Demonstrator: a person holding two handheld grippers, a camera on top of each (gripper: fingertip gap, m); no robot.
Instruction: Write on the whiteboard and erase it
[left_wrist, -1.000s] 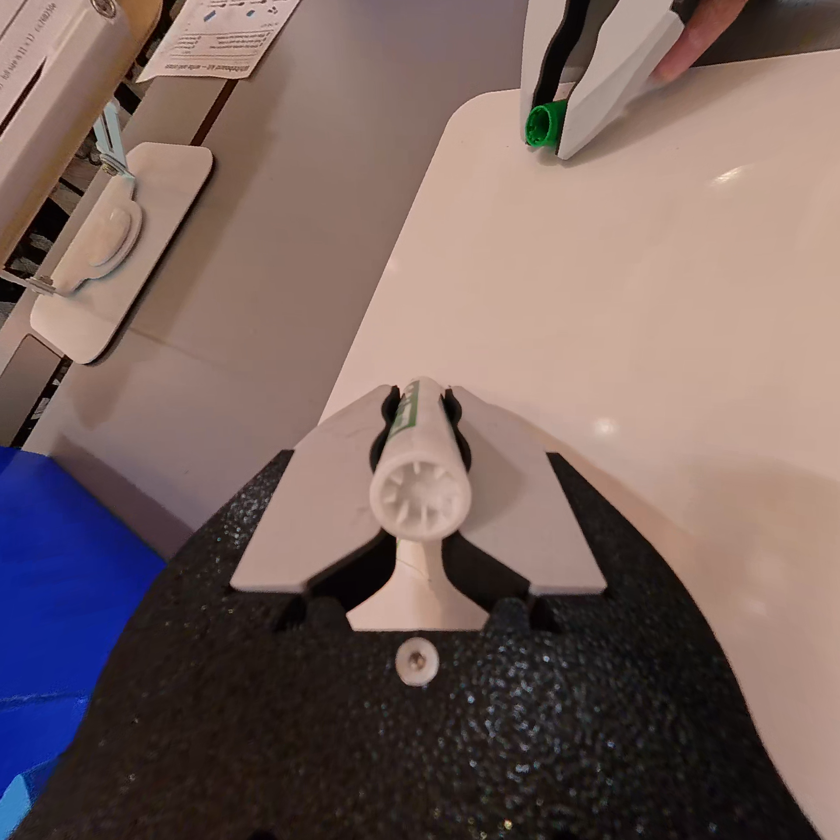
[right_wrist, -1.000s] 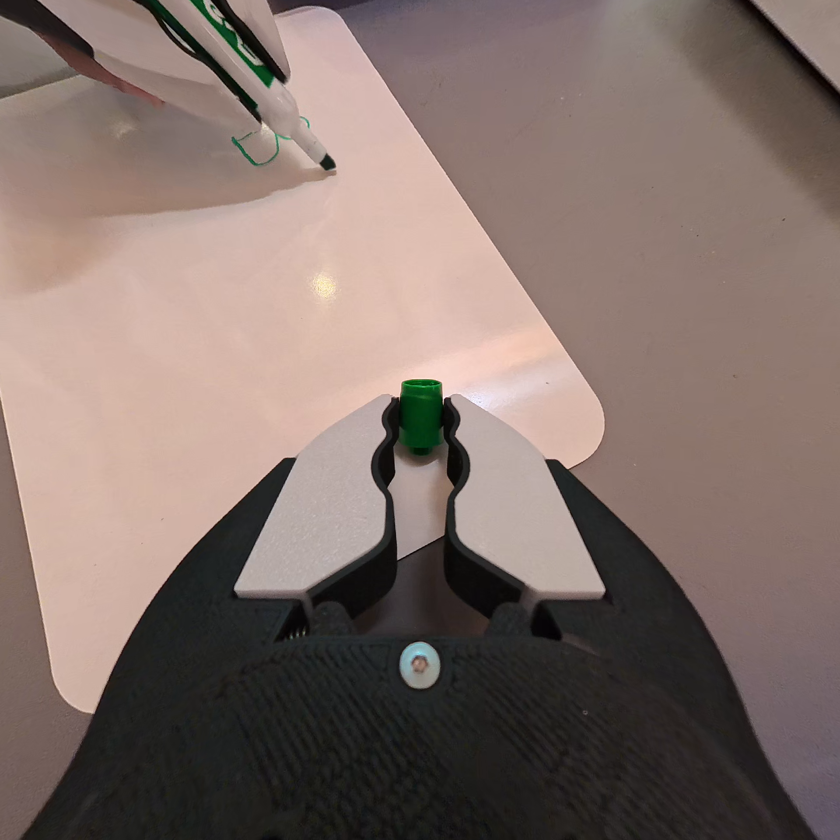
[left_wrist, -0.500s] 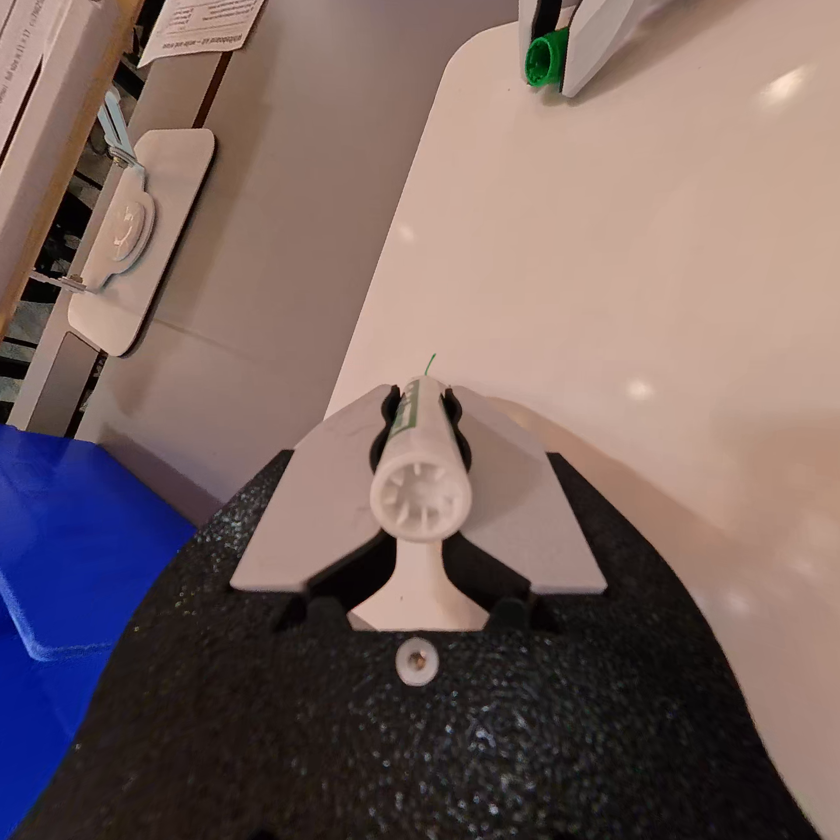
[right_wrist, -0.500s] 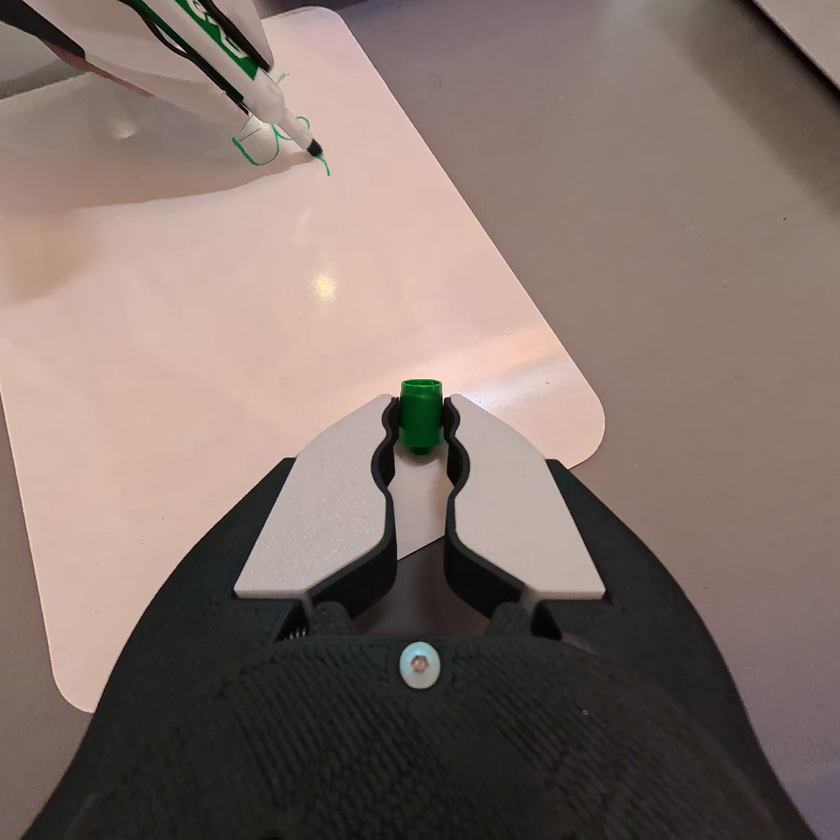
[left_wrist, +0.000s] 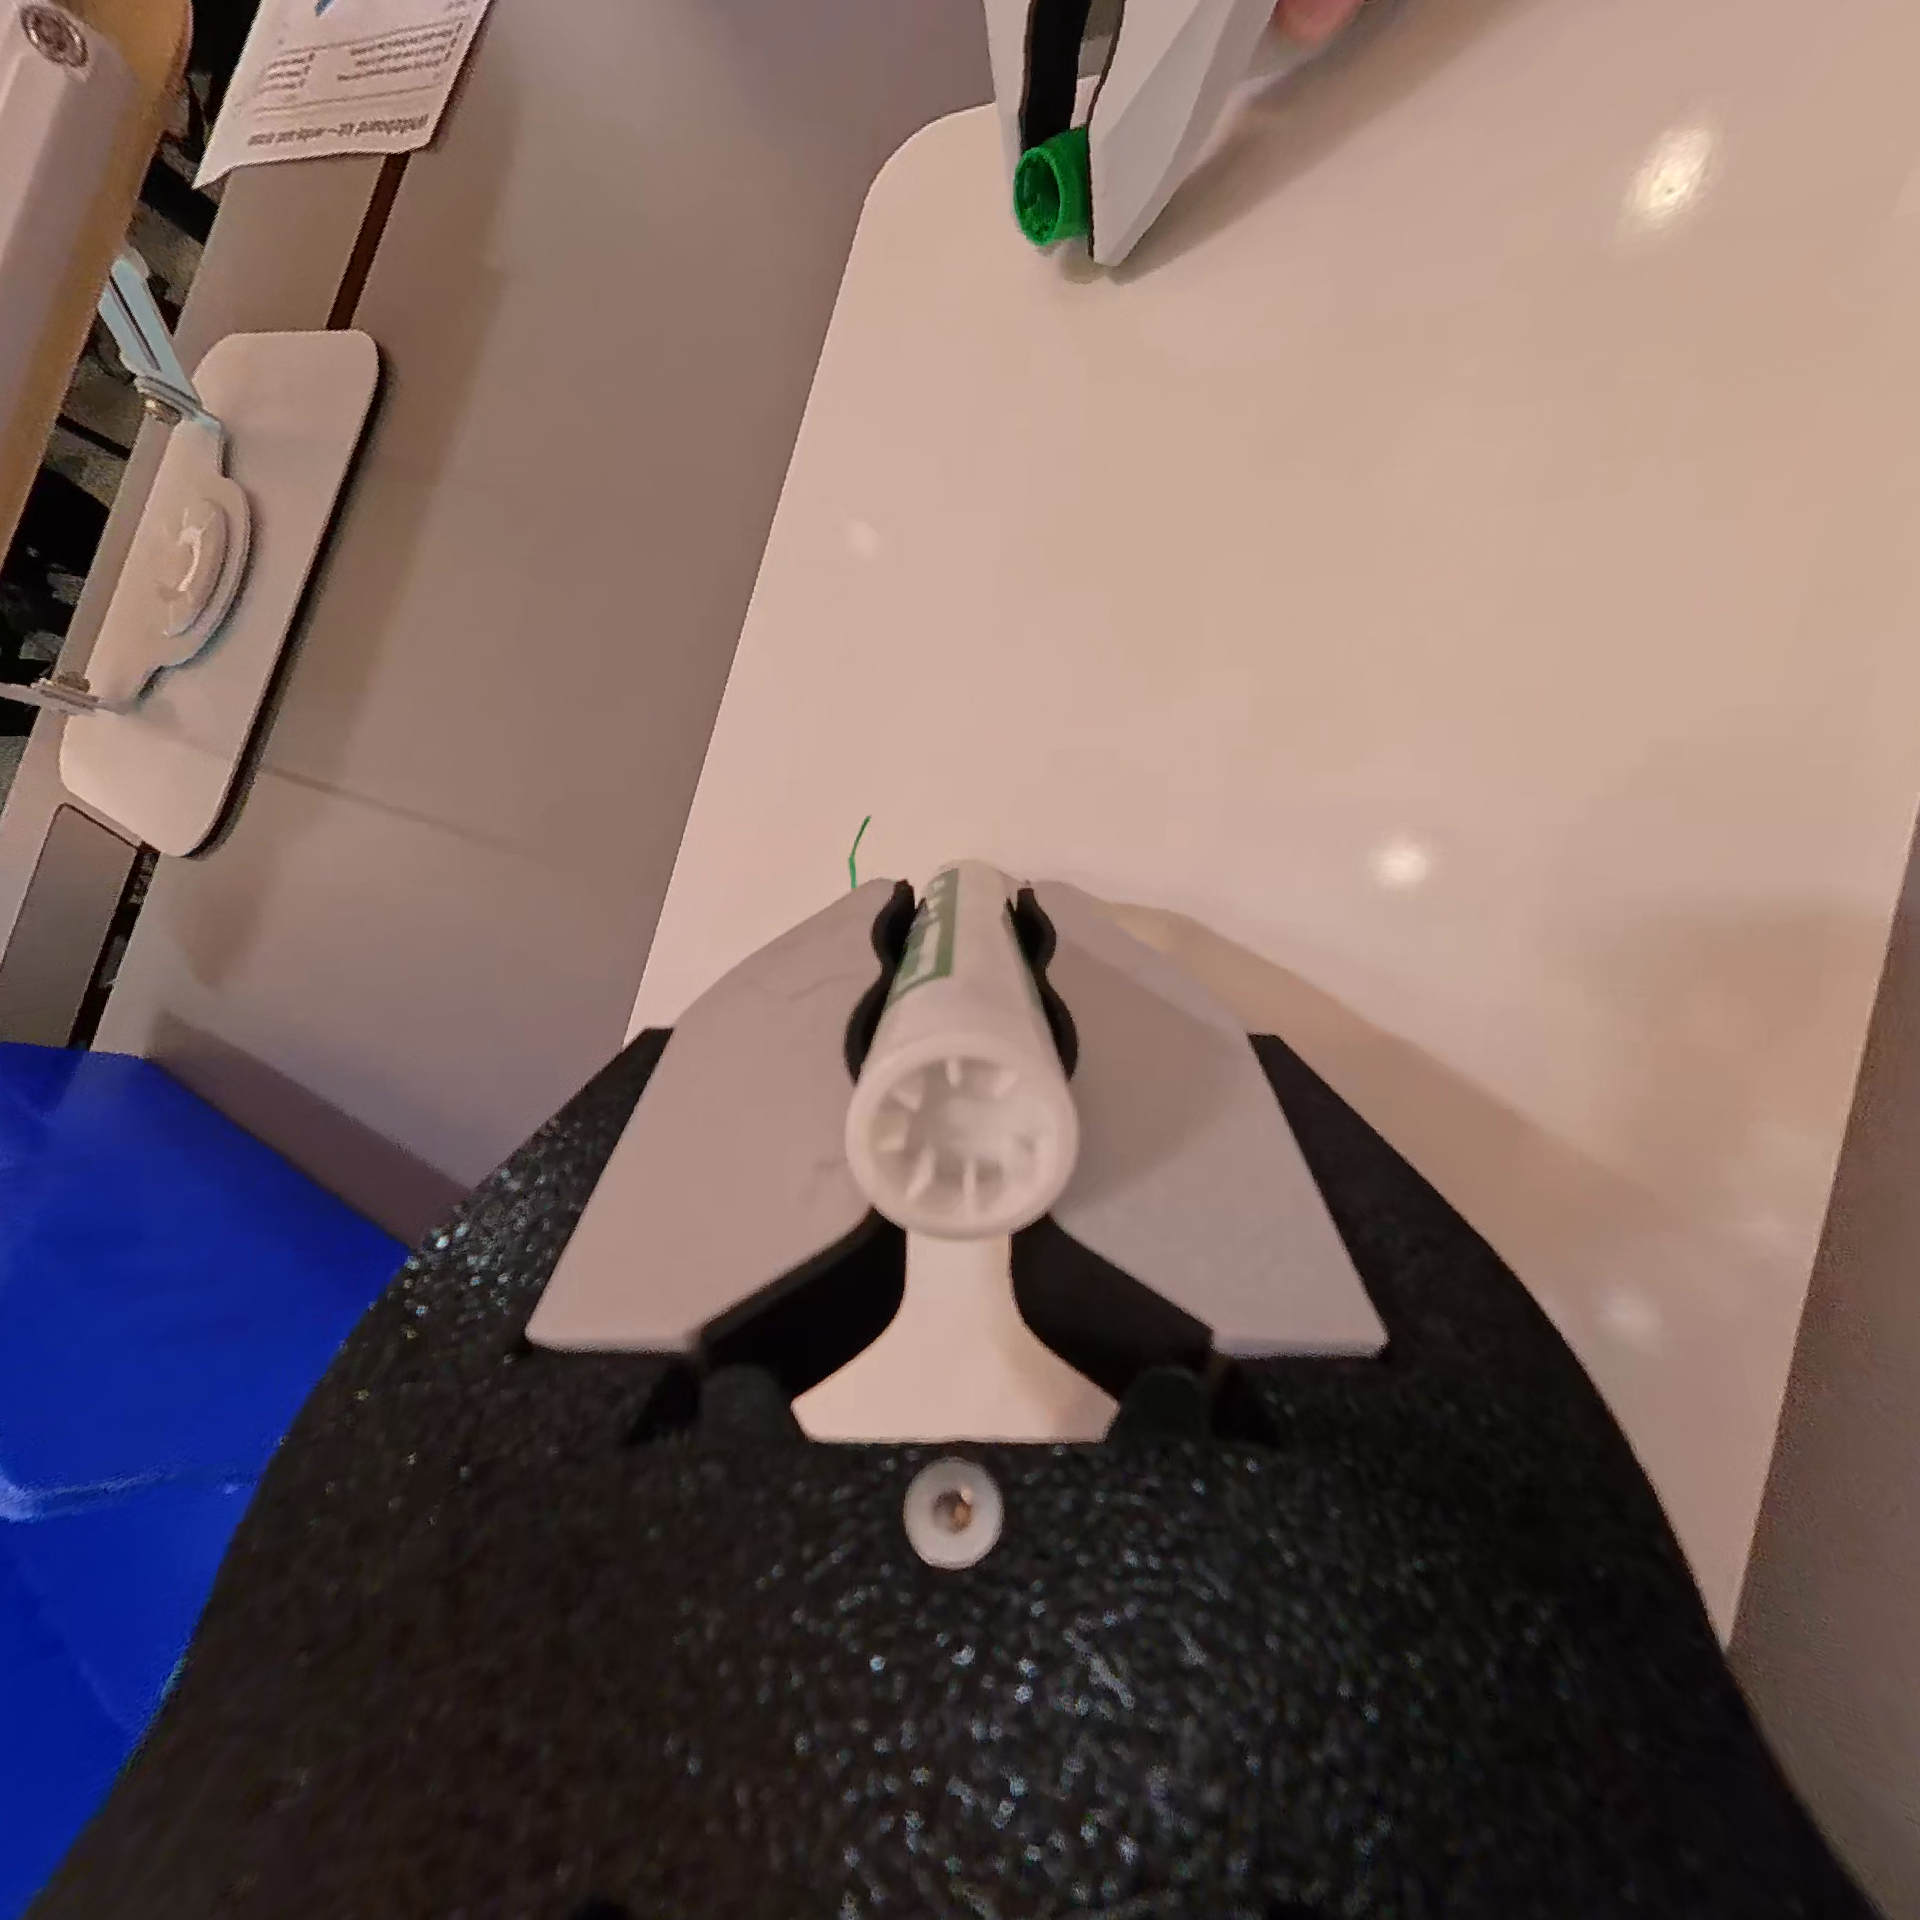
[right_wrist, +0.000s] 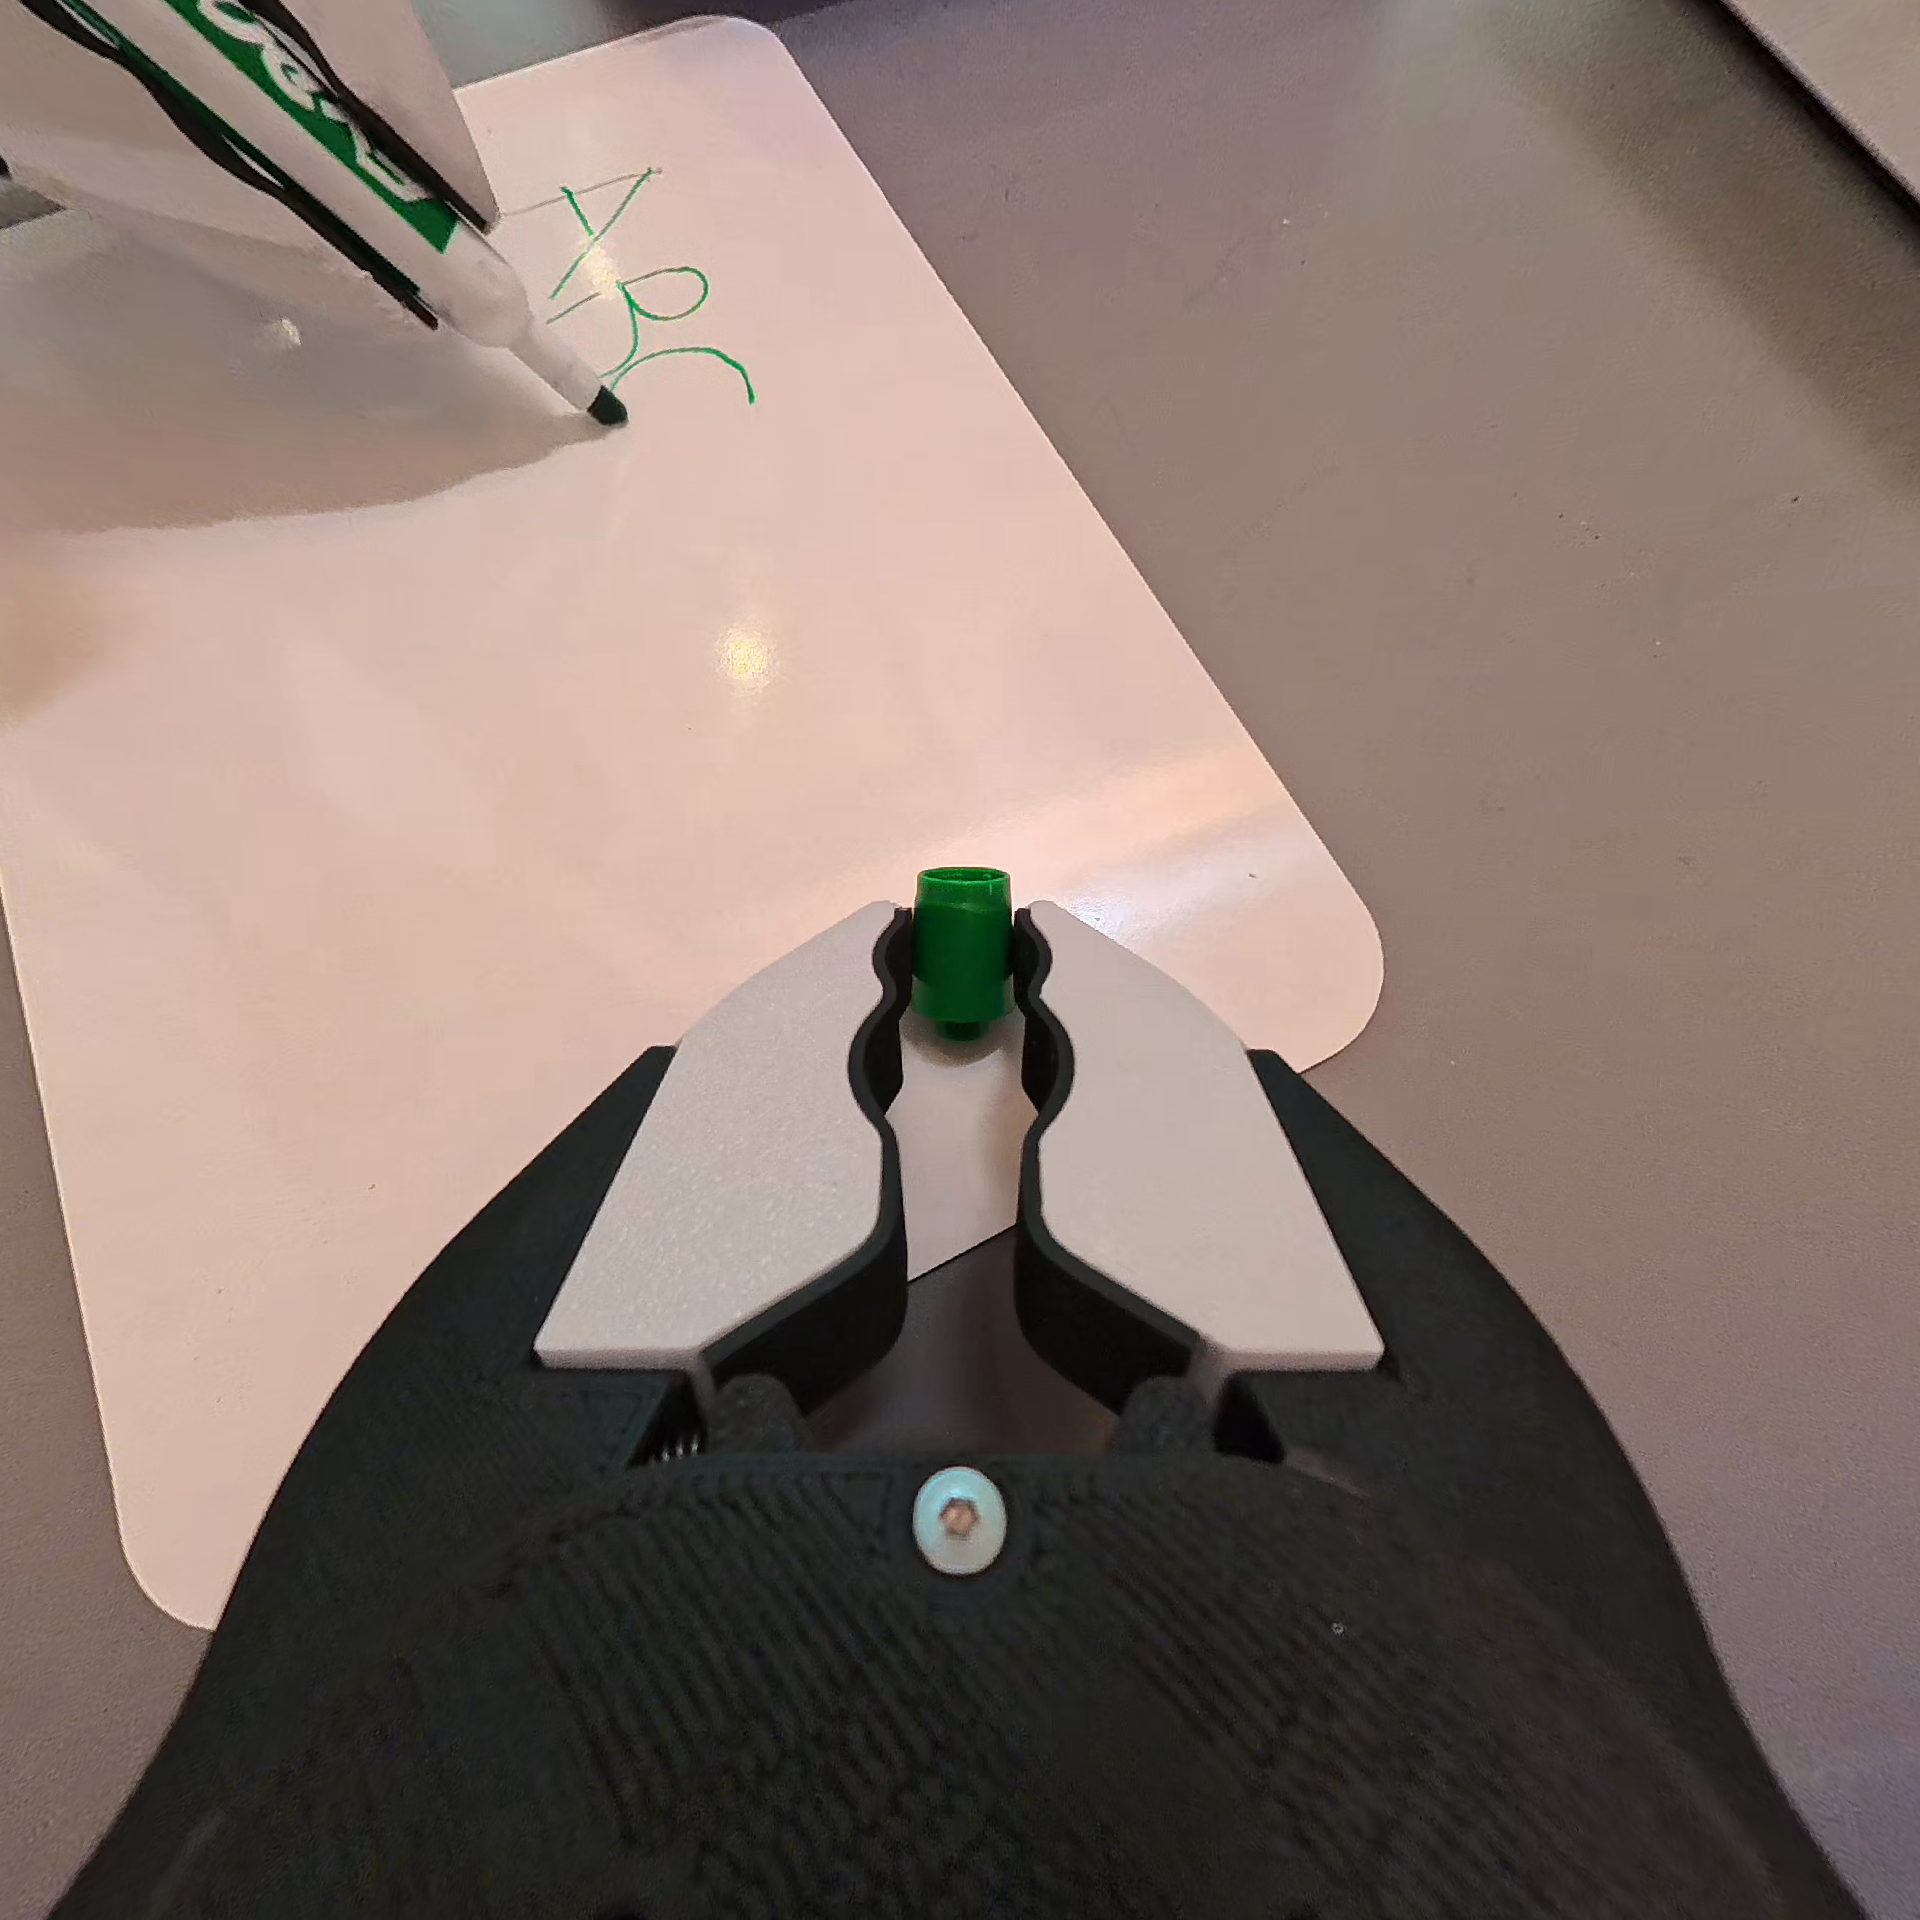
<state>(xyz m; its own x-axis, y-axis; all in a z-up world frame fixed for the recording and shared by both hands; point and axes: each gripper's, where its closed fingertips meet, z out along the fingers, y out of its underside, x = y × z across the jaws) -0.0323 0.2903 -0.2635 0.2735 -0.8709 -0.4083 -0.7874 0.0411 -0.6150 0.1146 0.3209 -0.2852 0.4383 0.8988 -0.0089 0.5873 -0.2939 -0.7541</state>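
Note:
A white whiteboard (left_wrist: 1299, 582) lies flat on the grey table; it also shows in the right wrist view (right_wrist: 436, 790). My left gripper (left_wrist: 956, 894) is shut on a white marker (left_wrist: 961, 1049) with a green band. In the right wrist view the marker (right_wrist: 488, 301) slants down with its dark tip on the board beside green handwriting (right_wrist: 644, 281). My right gripper (right_wrist: 961, 914) is shut on the green marker cap (right_wrist: 961, 961) over the board's near corner. The cap also shows in the left wrist view (left_wrist: 1051, 195).
A small white board with a white pad on it (left_wrist: 197, 582) lies at the table's left edge. A printed sheet (left_wrist: 343, 73) lies at the far left. A blue block (left_wrist: 156, 1299) sits at the near left. Grey table (right_wrist: 1507, 623) lies right of the whiteboard. My right fingertips sit around 15 cm from my left ones.
The marker tip has moved along the board and more green handwriting has appeared. My right gripper has stayed still with the cap.

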